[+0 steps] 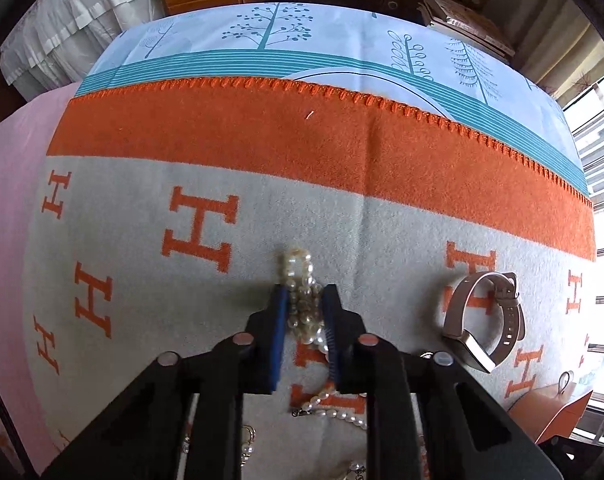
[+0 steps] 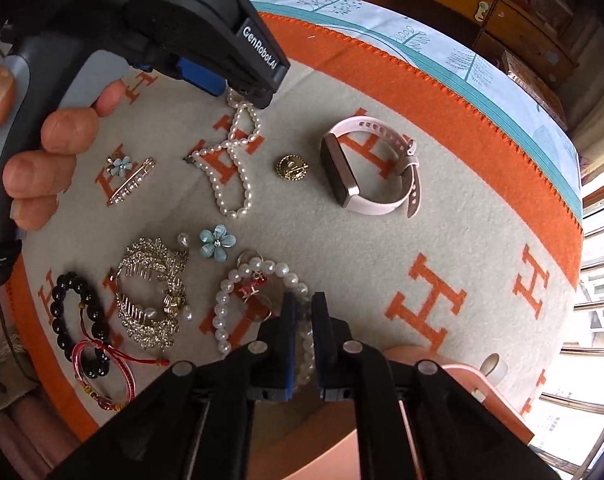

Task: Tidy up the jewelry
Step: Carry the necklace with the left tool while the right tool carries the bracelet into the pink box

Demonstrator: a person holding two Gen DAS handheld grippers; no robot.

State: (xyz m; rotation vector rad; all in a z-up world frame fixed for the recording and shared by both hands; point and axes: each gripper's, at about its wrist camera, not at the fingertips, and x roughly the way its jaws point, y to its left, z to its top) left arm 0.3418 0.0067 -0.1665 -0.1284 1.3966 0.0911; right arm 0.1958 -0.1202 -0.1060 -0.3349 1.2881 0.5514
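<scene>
Both tools are clamped on pearls over the blanket [image 1: 342,220]: the left tool [image 1: 305,296] pinches the pearl necklace [image 2: 232,160], the right tool [image 2: 301,306] the pearl bracelet [image 2: 222,312]. Lift each slowly, straight up, so strands don't snag

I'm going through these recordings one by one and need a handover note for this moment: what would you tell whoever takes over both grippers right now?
Left gripper: shut on the pearl necklace, pinching it at its far end; the rest lies on the blanket.
Right gripper: shut on the pearl bracelet, at its near right side.
On the blanket, loose: pink watch, gold button, flower pin, blue flower, crystal comb, black bead bracelet, red bangle.
An orange box stands at the near right edge.
Done: nothing visibly sorted yet.
Left: put away both held pieces, then the rest.
</scene>
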